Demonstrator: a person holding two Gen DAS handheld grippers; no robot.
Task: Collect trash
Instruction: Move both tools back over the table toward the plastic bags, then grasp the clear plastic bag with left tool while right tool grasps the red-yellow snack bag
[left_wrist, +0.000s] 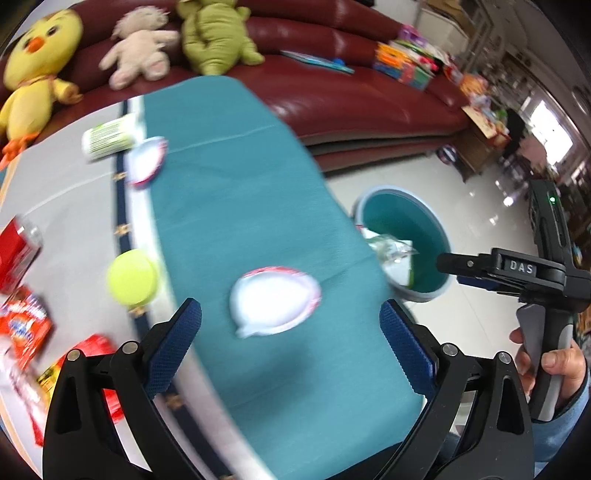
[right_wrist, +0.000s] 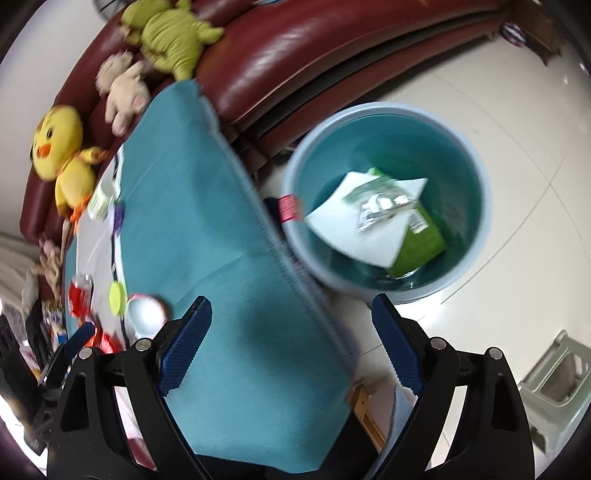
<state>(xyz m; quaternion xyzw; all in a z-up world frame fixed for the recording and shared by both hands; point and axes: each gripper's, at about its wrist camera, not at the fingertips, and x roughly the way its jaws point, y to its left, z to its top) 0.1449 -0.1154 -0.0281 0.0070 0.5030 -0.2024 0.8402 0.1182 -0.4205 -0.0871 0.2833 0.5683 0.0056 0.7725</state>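
My left gripper (left_wrist: 290, 314) is open and empty, above a white foil lid with a red rim (left_wrist: 275, 300) that lies on the teal cloth (left_wrist: 236, 206). A second such lid (left_wrist: 146, 161) lies further back at the cloth's edge. My right gripper (right_wrist: 291, 314) is open and empty, over the cloth's right edge beside the grey-blue bin (right_wrist: 388, 201) on the floor. The bin holds a white napkin (right_wrist: 354, 229), a silver wrapper (right_wrist: 384, 206) and a green packet (right_wrist: 421, 247). The bin (left_wrist: 402, 240) and the right gripper's body (left_wrist: 517, 273) also show in the left wrist view.
On the table left of the cloth lie a tennis ball (left_wrist: 133, 277), a white-green tube (left_wrist: 109, 136), a red can (left_wrist: 16, 251) and red snack packets (left_wrist: 24, 325). Plush toys (left_wrist: 37, 66) sit on the red sofa (left_wrist: 332, 92) behind. A pale stool (right_wrist: 554, 376) stands on the floor.
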